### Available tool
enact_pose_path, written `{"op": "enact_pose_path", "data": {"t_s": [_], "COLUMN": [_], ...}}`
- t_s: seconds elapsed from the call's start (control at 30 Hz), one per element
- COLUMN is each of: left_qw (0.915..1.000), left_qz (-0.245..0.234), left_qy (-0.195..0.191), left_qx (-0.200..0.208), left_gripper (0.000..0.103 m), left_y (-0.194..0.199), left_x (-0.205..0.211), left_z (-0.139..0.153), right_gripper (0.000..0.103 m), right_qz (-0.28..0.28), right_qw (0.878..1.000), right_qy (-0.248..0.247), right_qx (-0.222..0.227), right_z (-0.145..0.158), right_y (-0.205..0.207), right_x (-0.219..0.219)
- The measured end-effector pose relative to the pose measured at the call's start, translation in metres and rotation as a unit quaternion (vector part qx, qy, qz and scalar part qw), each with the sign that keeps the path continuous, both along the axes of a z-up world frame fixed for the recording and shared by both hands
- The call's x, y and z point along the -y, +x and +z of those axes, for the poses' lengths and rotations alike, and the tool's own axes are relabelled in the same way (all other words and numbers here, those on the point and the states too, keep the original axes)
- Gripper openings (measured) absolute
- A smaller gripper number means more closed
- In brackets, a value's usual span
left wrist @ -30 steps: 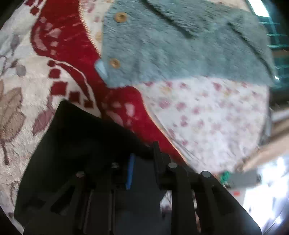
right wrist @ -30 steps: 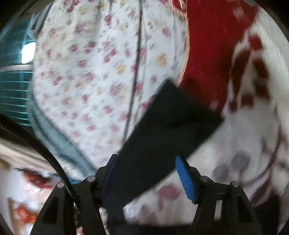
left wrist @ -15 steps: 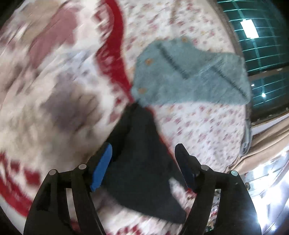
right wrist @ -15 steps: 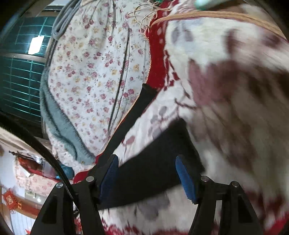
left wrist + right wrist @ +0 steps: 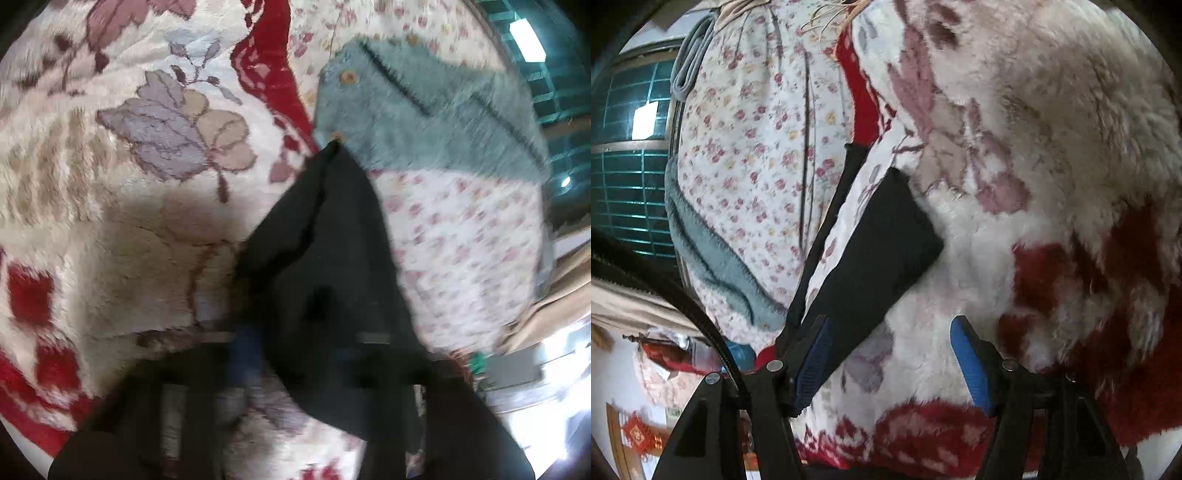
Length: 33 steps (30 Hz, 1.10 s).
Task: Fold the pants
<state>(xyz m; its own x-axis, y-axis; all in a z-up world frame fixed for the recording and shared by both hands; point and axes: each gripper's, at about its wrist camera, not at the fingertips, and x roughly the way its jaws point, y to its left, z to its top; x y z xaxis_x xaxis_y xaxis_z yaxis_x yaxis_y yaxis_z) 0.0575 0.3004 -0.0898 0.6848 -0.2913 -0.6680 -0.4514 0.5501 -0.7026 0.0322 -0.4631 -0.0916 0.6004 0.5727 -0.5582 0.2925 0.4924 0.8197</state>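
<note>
Your right hand-held gripper (image 5: 892,363) is wide open, the black pants (image 5: 882,251) lying just ahead on the fluffy blanket (image 5: 1034,166). Your left hand-held gripper (image 5: 306,354) is blurry; I cannot tell its state.

We see soft daylight; glare burns the left view's lower right corner; the left gripper (image 5: 295,365) is smeared by motion blur; both views bend and darken at the edges.
</note>
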Motion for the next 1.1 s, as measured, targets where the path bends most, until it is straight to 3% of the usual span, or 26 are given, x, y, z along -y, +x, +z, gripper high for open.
{"op": "enact_pose_path", "data": {"t_s": [0.17, 0.3, 0.37, 0.4, 0.43, 0.5, 0.63, 0.73, 0.83, 0.93, 1.0, 1.1], "left_qw": [0.9993, 0.9992, 0.9993, 0.9993, 0.9994, 0.9994, 0.9994, 0.9992, 0.9954, 0.9925, 0.9855, 0.9775], "left_qz": [0.002, 0.009, 0.01, 0.01, 0.013, 0.012, -0.016, -0.015, 0.015, 0.048, 0.066, 0.074], "left_qy": [0.018, 0.017, 0.017, 0.016, 0.015, 0.014, 0.017, -0.032, -0.095, -0.112, -0.155, -0.196], "left_qx": [0.034, 0.034, 0.033, 0.031, 0.03, 0.029, 0.025, 0.019, 0.009, -0.01, -0.017, -0.024], "left_gripper": [0.005, 0.005, 0.004, 0.004, 0.004, 0.004, 0.004, 0.004, 0.004, 0.004, 0.004, 0.011], "left_y": [-0.009, -0.011, -0.01, -0.01, -0.013, -0.019, -0.035, -0.056, -0.086, -0.104, -0.111, -0.111], "left_x": [0.003, 0.001, 0.002, 0.002, 0.002, 0.004, 0.012, 0.01, 0.001, -0.006, -0.009, -0.013], "left_z": [0.012, 0.011, 0.01, 0.011, 0.012, 0.018, 0.036, 0.038, 0.023, 0.001, -0.021, -0.035], "right_gripper": [0.064, 0.06, 0.035, 0.01, 0.005, 0.004, 0.004, 0.004, 0.004, 0.004, 0.003, 0.005], "right_qz": [-0.024, -0.023, 0.004, 0.015, 0.018, 0.014, 0.035, 0.052, 0.069, 0.088, 0.07, 0.057], "right_qw": [0.999, 0.997, 0.998, 0.998, 0.998, 0.995, 0.983, 0.984, 0.988, 0.988, 0.992, 0.993], "right_qy": [-0.007, -0.026, -0.02, -0.027, -0.056, -0.091, -0.155, -0.154, -0.137, -0.116, -0.102, -0.098], "right_qx": [0.035, 0.064, 0.064, 0.052, 0.033, 0.042, 0.093, 0.067, 0.012, -0.051, -0.025, -0.028], "right_z": [-0.005, 0.001, -0.005, -0.008, -0.01, 0.001, 0.061, 0.079, 0.054, 0.005, -0.006, -0.002], "right_y": [0.012, 0.032, 0.048, 0.054, 0.057, 0.051, 0.024, 0.014, 0.01, 0.005, -0.005, -0.012], "right_x": [0.0, -0.006, -0.014, -0.017, -0.02, -0.021, -0.026, -0.016, -0.002, 0.0, 0.002, 0.006]}}
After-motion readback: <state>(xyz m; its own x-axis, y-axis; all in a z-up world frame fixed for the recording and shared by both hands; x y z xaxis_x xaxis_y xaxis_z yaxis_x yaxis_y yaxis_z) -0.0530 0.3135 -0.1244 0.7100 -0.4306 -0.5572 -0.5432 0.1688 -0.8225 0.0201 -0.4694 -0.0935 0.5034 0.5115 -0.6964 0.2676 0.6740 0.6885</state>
